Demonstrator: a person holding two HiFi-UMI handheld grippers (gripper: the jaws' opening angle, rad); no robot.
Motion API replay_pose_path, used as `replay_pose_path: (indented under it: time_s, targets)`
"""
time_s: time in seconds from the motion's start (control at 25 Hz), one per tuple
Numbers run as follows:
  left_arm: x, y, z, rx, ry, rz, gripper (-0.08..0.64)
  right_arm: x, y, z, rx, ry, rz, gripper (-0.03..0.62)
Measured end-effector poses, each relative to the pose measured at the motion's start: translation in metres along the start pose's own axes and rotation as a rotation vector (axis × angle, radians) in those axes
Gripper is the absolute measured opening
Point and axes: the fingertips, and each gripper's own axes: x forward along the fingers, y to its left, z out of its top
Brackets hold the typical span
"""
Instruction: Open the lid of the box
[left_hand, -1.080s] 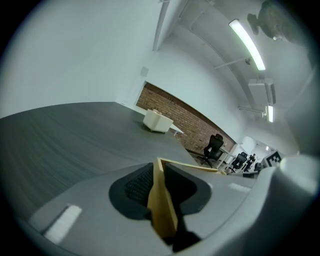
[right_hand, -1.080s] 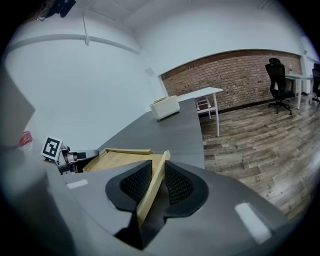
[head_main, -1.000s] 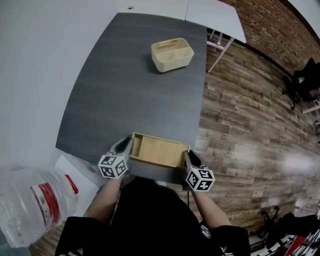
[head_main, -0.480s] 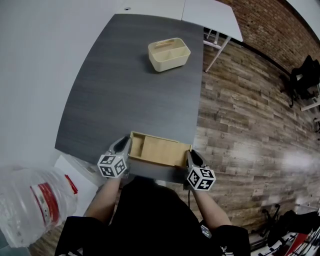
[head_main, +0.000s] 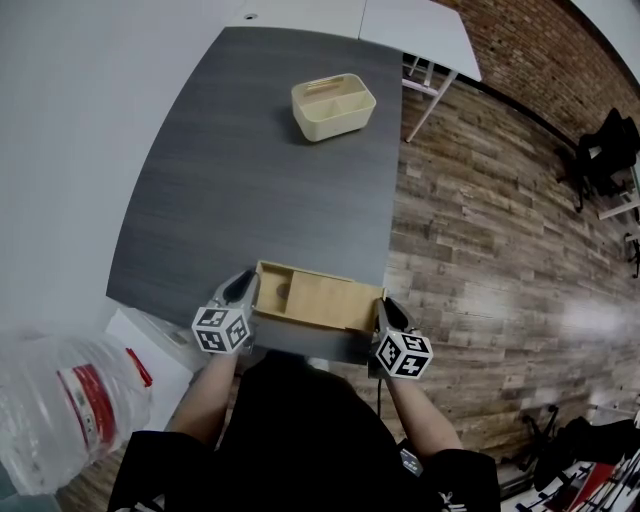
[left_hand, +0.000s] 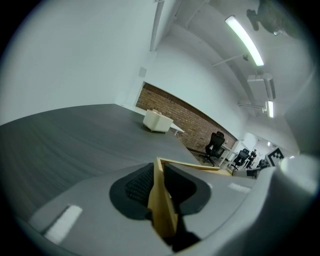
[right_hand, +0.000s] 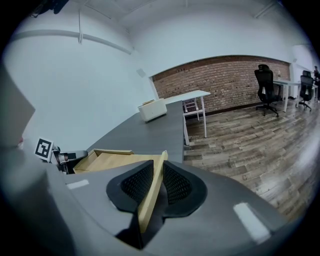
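A flat wooden box (head_main: 318, 298) lies at the near edge of the dark grey table (head_main: 250, 190). Its sliding lid (head_main: 330, 300) sits shifted to the right, so a narrow strip of the inside (head_main: 272, 289) shows at the left end. My left gripper (head_main: 245, 288) is shut on the box's left end wall (left_hand: 162, 210). My right gripper (head_main: 385, 311) grips the lid's right edge (right_hand: 150, 200); its jaws have just been closing, and the pads press on the thin wood. In the right gripper view the box (right_hand: 107, 159) lies to the left of that gripper (right_hand: 157, 167).
A cream caddy (head_main: 333, 107) stands near the table's far right corner. A white table (head_main: 420, 25) adjoins beyond it. A large water bottle (head_main: 60, 410) lies on the floor at lower left. Wood floor (head_main: 500, 250) lies right of the table edge, with office chairs (right_hand: 265, 87) further off.
The lid has slid a little to the right with my right gripper, and the open strip at the box's left end has widened. The left gripper stayed put.
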Motion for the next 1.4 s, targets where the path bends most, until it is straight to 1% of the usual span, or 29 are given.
replay_pose_path:
  time_s: [0.44, 0.76, 1.0, 1.4]
  targets:
    - [0.001, 0.001, 0.000, 0.012, 0.004, 0.011, 0.063, -0.002, -0.005, 0.000, -0.019, 0.001, -0.012, 0.061]
    - [0.002, 0.003, -0.001, 0.002, 0.031, 0.030, 0.063, -0.005, -0.018, 0.001, -0.011, -0.001, -0.032, 0.060]
    - [0.002, 0.004, 0.000, 0.005, 0.037, 0.041, 0.063, -0.010, -0.029, 0.003, -0.008, -0.007, -0.050, 0.057]
    - [0.003, 0.005, 0.000, 0.010, 0.042, 0.047, 0.063, -0.011, -0.035, 0.003, -0.014, -0.001, -0.066, 0.055]
